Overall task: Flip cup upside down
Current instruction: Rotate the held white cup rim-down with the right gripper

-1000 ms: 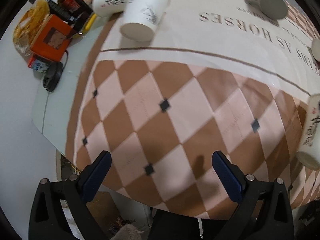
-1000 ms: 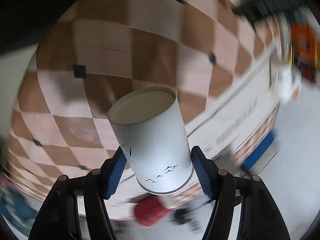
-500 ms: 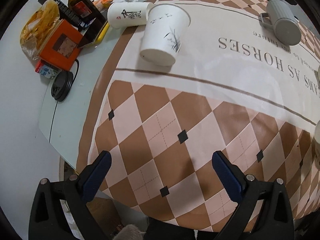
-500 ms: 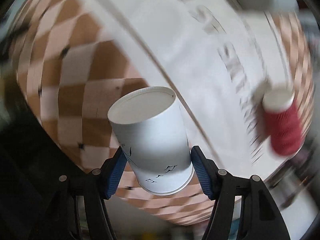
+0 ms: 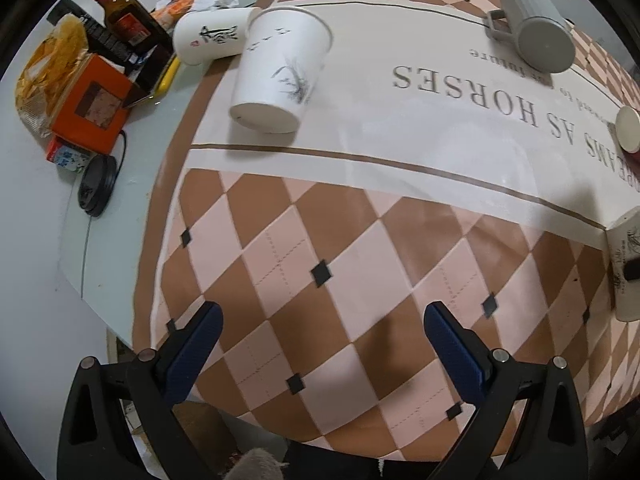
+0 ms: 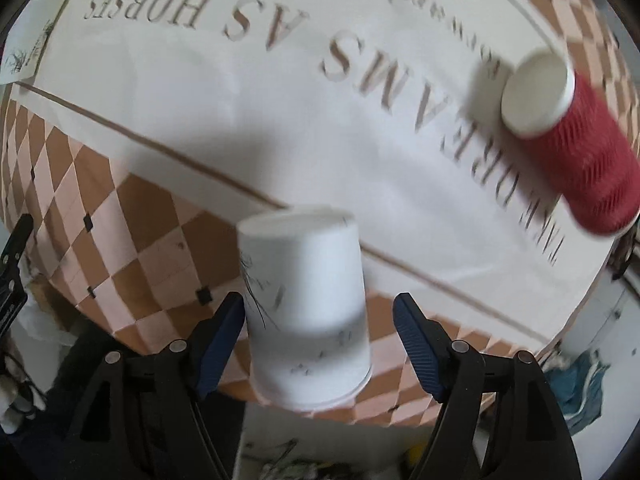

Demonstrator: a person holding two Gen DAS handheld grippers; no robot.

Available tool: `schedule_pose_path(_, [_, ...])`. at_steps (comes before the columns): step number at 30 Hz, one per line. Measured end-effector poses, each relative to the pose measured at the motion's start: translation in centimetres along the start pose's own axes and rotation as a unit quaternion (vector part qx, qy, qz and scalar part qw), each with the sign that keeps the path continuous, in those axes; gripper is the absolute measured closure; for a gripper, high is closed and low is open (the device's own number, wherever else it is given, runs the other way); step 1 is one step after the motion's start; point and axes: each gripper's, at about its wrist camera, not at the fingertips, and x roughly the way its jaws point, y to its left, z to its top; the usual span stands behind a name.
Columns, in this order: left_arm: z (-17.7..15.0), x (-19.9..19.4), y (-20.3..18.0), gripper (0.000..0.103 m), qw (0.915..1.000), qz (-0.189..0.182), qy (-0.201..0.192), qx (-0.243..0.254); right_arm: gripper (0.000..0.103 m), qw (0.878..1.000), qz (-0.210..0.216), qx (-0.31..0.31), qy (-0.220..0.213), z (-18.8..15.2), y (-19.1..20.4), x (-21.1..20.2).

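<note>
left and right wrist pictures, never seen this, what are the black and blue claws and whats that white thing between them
No robot: a person holds a two-finger gripper in each hand, each with a fisheye camera looking along its blue-padded fingers. The left view shows the left gripper open and empty above a checked tablecloth, with a paper cup and a grey mug beyond. The right view shows the right gripper around a white cup; a gap shows beside one finger, so it isn't clamped. A red cup sits nearby.
</note>
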Motion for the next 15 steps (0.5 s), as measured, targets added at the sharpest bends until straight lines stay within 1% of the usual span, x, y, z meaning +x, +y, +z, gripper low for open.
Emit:
schedule_pose_path(1, [0.1, 0.0, -0.2, 0.0, 1.0, -0.002, 0.001, 0.002, 0.027, 1.0, 0.001, -0.002, -0.007, 0.2, 0.3, 0.0])
schedule_pose_path(3, [0.4, 0.1, -0.6, 0.0, 0.9999, -0.012, 0.004, 0.003, 0.042, 1.0, 0.012, 0.002, -0.023, 0.4, 0.7, -0.1])
schedule_pose_path(5, [0.7, 0.0, -0.9, 0.0, 0.9997, -0.023, 0.006, 0.002, 0.042, 0.999, 0.016, 0.008, -0.045, 0.9, 0.8, -1.1])
schedule_pose_path(7, [1.3, 0.0, -1.4, 0.0, 0.9988, -0.048, 0.006, -0.001, 0.042, 0.996, 0.023, 0.017, -0.085, 0.8, 0.8, -2.4])
schedule_pose_path(8, [1.5, 0.1, -1.6, 0.0, 0.9983, -0.057, 0.008, -0.002, 0.042, 0.993, 0.03, 0.026, -0.112, 0.7, 0.6, -3.4])
schedule_pose_path(9, [1.9, 0.3, -1.9, 0.0, 0.9972, -0.074, 0.012, -0.004, 0.042, 0.988, 0.042, 0.038, -0.146, 0.5, 0.4, -4.5])
schedule_pose_path(11, [2.5, 0.6, -2.3, 0.0, 0.9959, -0.089, 0.016, -0.006, 0.042, 0.977, 0.053, 0.056, -0.201, -0.4, 0.4, -5.9])
schedule_pose_path(12, [3.0, 0.8, -2.7, 0.0, 0.9953, -0.096, 0.017, -0.005, 0.042, 0.966, 0.059, 0.071, -0.242, -0.5, 0.1, -6.9])
schedule_pose_path(15, [4.2, 1.4, -3.7, 0.0, 0.9945, -0.103, 0.014, 0.004, 0.042, 0.935, 0.077, 0.118, -0.325, -0.7, -0.7, -8.1])
